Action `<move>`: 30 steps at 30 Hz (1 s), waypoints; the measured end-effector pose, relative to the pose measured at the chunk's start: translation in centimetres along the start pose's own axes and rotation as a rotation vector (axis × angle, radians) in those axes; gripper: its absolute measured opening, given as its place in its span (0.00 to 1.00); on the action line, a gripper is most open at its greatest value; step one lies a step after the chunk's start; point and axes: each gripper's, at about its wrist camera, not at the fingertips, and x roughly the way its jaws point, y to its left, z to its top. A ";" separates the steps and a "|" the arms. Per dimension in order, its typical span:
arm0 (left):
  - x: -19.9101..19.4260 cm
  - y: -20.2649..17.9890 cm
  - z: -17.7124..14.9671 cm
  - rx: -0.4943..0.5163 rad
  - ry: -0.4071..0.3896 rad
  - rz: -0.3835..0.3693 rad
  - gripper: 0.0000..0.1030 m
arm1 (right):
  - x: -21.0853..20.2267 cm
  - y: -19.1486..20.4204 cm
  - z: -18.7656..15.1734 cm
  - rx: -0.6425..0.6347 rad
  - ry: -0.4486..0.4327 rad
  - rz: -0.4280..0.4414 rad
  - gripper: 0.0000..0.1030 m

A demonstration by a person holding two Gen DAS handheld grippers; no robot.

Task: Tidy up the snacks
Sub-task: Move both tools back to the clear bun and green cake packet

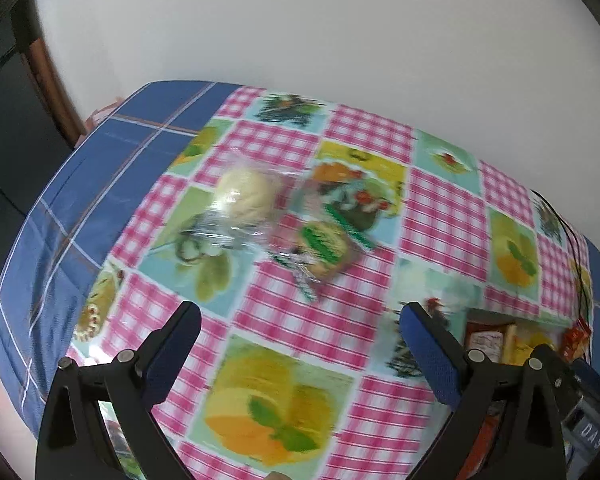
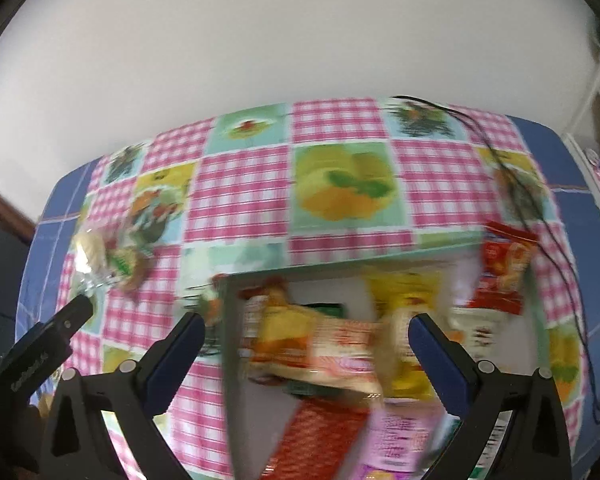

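Observation:
Two clear-wrapped pastries lie on the patterned tablecloth (image 1: 300, 328): a pale round bun (image 1: 246, 196) and a bun with green print on its wrapper (image 1: 324, 246). They also show at the left of the right wrist view (image 2: 112, 256). My left gripper (image 1: 300, 344) is open and empty, above the cloth short of the pastries. My right gripper (image 2: 306, 344) is open and empty above a clear box (image 2: 228, 320) that holds several snack packets (image 2: 320, 344). A red packet (image 2: 504, 264) leans at the box's far right.
The table stands against a white wall (image 1: 300, 40). A blue checked cloth (image 1: 80, 200) covers the table's edges. A black cable (image 2: 520, 184) runs across the right side. The left gripper's body (image 2: 40, 344) shows at the left of the right wrist view.

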 end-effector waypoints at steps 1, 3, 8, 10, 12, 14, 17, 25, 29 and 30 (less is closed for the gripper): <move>0.1 0.7 0.1 -0.010 0.001 0.005 0.97 | 0.1 0.7 0.0 -0.011 0.001 0.006 1.00; 0.3 2.3 0.4 -0.035 0.003 0.016 0.97 | 0.4 2.5 -0.1 -0.037 -0.001 0.016 1.00; 0.7 5.6 0.8 -0.092 0.011 0.029 0.97 | 0.6 6.0 -0.4 -0.097 -0.011 0.035 1.00; 1.0 6.7 1.0 -0.105 0.015 0.033 0.97 | 0.6 7.4 -0.5 -0.117 -0.018 0.050 1.00; 1.2 7.6 1.1 -0.118 0.017 0.038 0.97 | 0.5 8.3 -0.7 -0.130 -0.022 0.064 1.00; 1.4 8.6 1.2 -0.132 0.019 0.044 0.97 | 0.6 9.2 -0.8 -0.136 -0.024 0.077 1.00; 1.9 9.4 1.2 -0.131 0.021 0.049 0.97 | 1.2 10.4 -1.0 -0.149 -0.025 0.091 1.00; 3.7 9.7 1.7 -0.052 0.015 0.041 0.97 | 2.9 12.4 -1.1 -0.172 -0.045 0.115 1.00; 4.0 9.6 3.0 -0.012 0.001 0.023 0.97 | 3.8 13.2 -0.7 -0.159 -0.061 0.138 1.00; 4.2 9.7 3.5 -0.005 -0.002 0.011 0.97 | 4.2 13.4 -0.6 -0.153 -0.060 0.138 1.00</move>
